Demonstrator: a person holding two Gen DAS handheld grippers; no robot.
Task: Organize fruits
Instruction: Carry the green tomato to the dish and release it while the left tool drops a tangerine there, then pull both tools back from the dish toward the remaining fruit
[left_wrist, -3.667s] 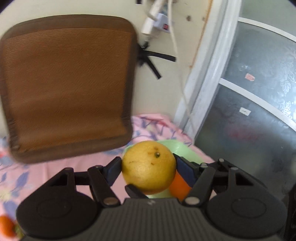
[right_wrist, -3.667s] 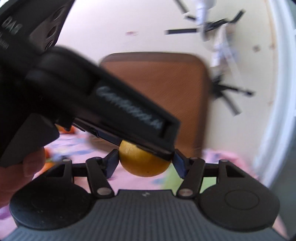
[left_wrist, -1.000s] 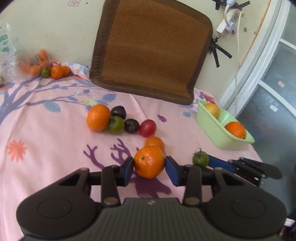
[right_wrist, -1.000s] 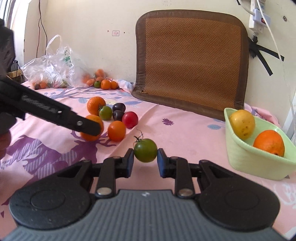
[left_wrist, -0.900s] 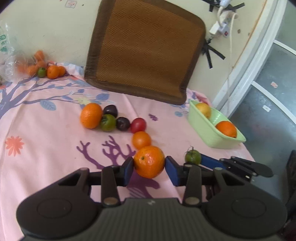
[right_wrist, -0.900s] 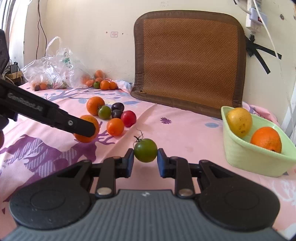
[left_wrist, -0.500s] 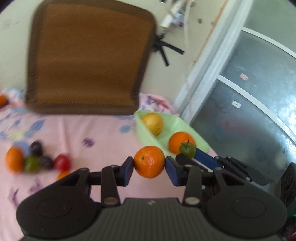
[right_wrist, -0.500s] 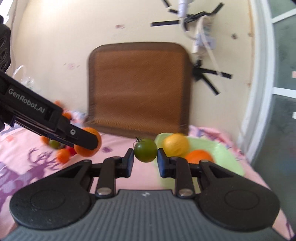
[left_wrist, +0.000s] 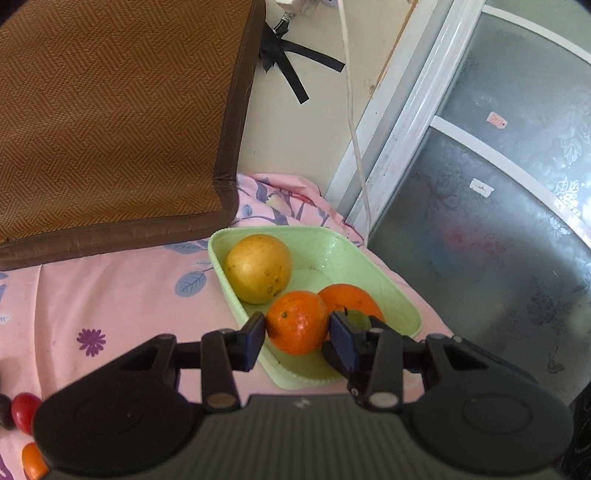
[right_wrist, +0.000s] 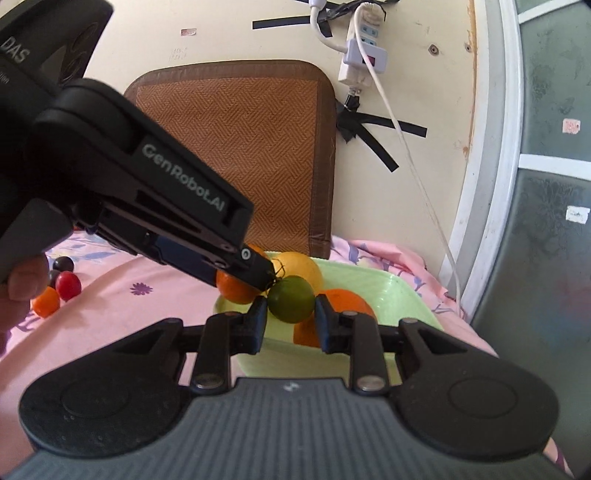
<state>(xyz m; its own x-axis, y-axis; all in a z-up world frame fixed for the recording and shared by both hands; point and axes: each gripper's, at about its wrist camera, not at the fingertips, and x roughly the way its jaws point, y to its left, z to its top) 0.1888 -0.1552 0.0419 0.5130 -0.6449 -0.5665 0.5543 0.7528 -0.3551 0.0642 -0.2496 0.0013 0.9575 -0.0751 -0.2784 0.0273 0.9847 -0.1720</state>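
Observation:
My left gripper (left_wrist: 297, 325) is shut on an orange mandarin (left_wrist: 295, 321), which hangs over the near end of the light green tray (left_wrist: 325, 251). A yellow fruit (left_wrist: 258, 267) and an orange (left_wrist: 354, 295) lie in the tray. My right gripper (right_wrist: 290, 301) is shut on a green tomato (right_wrist: 290, 299) with a dry stem, also above the tray (right_wrist: 388, 291). In the right wrist view the left gripper (right_wrist: 255, 267) crosses from the left, its mandarin (right_wrist: 236, 290) almost touching the tomato. The tomato (left_wrist: 357, 319) peeks out behind the left gripper's right pad.
A brown woven mat (left_wrist: 110, 110) leans on the wall behind the tray. A power strip with white cable (right_wrist: 362, 55) hangs above. A frosted glass door (left_wrist: 480, 221) stands just right of the table edge. Loose small fruits (right_wrist: 68, 284) lie on the pink cloth to the left.
Both grippers have swung right with their fruits, from over the pink cloth to over the tray. The two fruits have come closer together.

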